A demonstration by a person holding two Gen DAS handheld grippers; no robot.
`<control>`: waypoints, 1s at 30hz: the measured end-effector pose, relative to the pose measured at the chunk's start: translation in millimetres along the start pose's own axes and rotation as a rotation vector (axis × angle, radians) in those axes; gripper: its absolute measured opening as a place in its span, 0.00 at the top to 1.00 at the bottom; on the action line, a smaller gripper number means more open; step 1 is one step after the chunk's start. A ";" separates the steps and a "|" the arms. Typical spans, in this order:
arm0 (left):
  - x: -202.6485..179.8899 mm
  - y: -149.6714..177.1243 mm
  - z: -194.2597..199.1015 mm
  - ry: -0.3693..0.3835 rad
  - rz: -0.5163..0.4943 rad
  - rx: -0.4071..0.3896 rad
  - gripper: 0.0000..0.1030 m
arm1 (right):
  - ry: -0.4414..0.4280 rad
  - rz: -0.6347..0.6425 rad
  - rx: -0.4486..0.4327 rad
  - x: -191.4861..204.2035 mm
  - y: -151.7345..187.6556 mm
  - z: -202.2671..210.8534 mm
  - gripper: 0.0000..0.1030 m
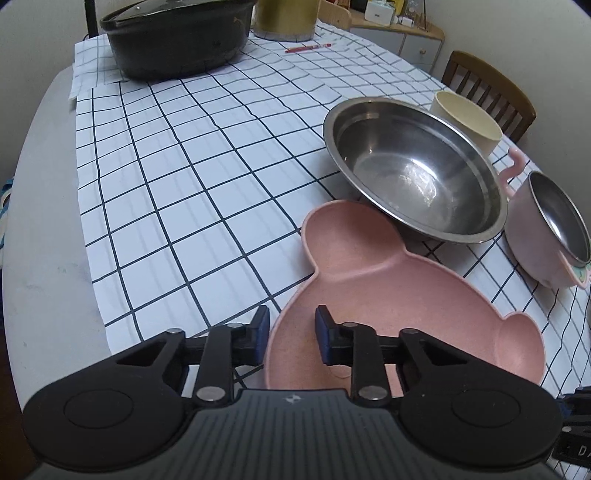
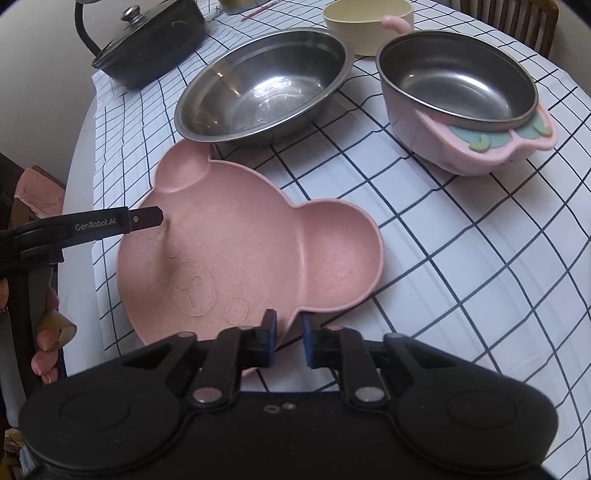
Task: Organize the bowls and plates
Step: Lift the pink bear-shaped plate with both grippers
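A pink bear-shaped divided plate [image 1: 388,295] [image 2: 240,240] lies flat on the checked tablecloth. My left gripper [image 1: 291,328] straddles the plate's left rim, one pad outside and one inside, closed on the wall. From the right wrist view one of the left gripper's fingers [image 2: 146,218] shows side-on against that rim. My right gripper [image 2: 289,334] is closed on the near rim, in the notch beside the right ear. Beyond the plate stand a large steel bowl [image 1: 413,173] [image 2: 266,85] and a pink bowl with a steel liner [image 1: 546,229] [image 2: 458,85].
A cream cup [image 1: 469,118] [image 2: 365,26] stands behind the bowls. At the far left sits a black pot with a glass lid [image 1: 177,33] [image 2: 147,44], with a red pen [image 1: 308,47] beside it. A wooden chair [image 1: 487,92] stands past the table's right edge. A person's hand [image 2: 44,332] holds the left gripper.
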State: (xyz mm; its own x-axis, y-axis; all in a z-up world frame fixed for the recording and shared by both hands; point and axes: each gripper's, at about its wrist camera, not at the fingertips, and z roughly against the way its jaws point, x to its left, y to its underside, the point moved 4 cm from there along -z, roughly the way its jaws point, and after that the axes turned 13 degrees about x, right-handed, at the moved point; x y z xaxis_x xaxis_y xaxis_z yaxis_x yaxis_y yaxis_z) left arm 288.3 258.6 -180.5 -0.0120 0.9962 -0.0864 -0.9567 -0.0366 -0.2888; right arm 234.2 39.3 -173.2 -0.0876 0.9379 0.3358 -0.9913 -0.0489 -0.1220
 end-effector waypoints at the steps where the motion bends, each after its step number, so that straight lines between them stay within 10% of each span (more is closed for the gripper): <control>1: 0.7 -0.5 -0.7 0.002 -0.007 0.006 0.79 | 0.002 0.005 -0.002 0.7 -0.4 0.1 0.89; 30: -67.9 97.2 67.6 0.236 0.155 -0.027 0.83 | 0.073 0.197 -0.040 -63.8 36.3 74.1 0.90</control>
State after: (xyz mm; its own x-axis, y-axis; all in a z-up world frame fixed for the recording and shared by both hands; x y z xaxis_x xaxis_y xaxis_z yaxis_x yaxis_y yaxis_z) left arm 176.5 192.8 -138.2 -0.0867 0.9328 -0.3499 -0.9407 -0.1923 -0.2795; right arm 196.5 -47.8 -129.8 -0.2709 0.9340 0.2331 -0.9508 -0.2217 -0.2164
